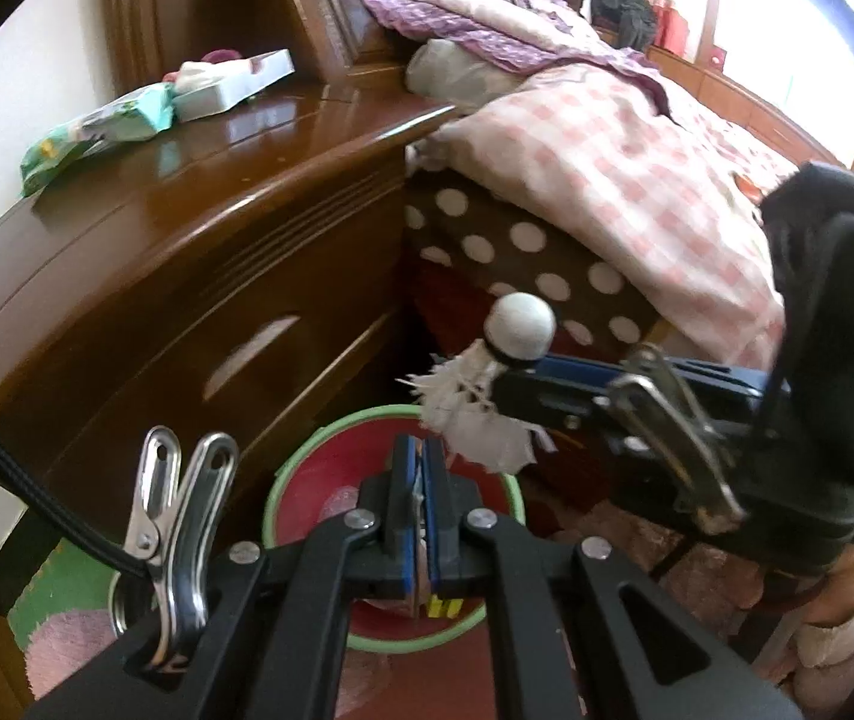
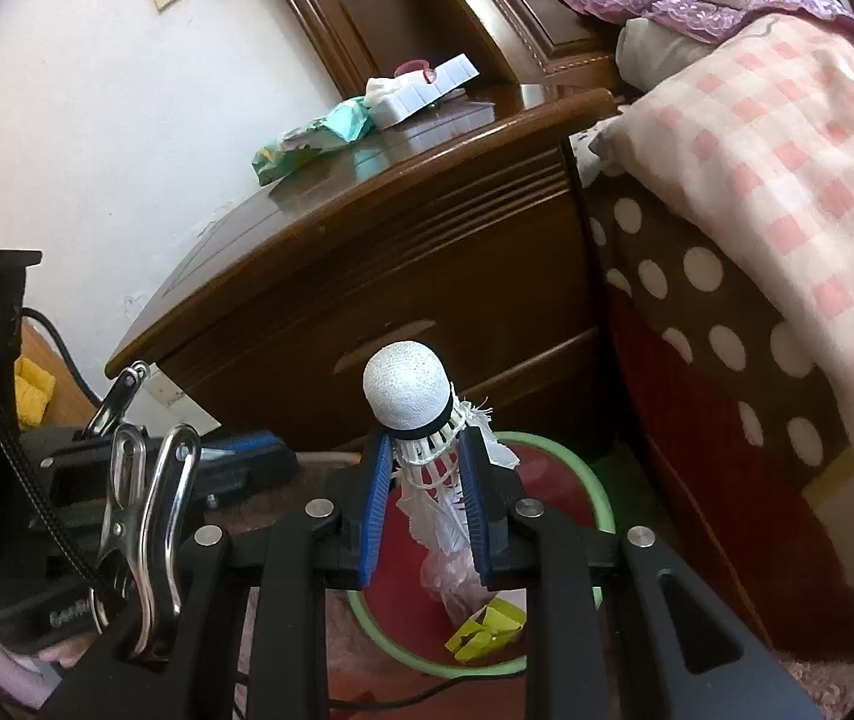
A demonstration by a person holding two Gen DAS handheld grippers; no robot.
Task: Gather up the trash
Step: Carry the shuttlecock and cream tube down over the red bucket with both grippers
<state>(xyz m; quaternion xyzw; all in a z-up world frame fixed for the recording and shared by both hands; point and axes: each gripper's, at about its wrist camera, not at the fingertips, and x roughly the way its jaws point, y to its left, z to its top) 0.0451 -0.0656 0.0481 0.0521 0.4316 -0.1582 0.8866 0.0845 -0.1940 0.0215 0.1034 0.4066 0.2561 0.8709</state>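
Now right tongs [image 2: 425, 468] grip a shuttlecock [image 2: 412, 402] above the bin [image 2: 598, 501]; left tongs [image 1: 421, 468] closed.

A wooden nightstand [image 2: 367, 252] stands beside a bed with a pink checked quilt [image 2: 787, 150].

White wall [image 2: 67, 120]; dark wooden nightstand [image 2: 367, 276] beside bed [image 1: 637, 180] with pink checked quilt; bright window [image 1: 787, 18] behind.

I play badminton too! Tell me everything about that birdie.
The shuttlecock is worn: a rounded white cork head with a black band, white ribs, and torn, frayed feathers. The right tool is shut on its skirt between blue pads, head pointing away. It hangs above the red bin with the green rim.
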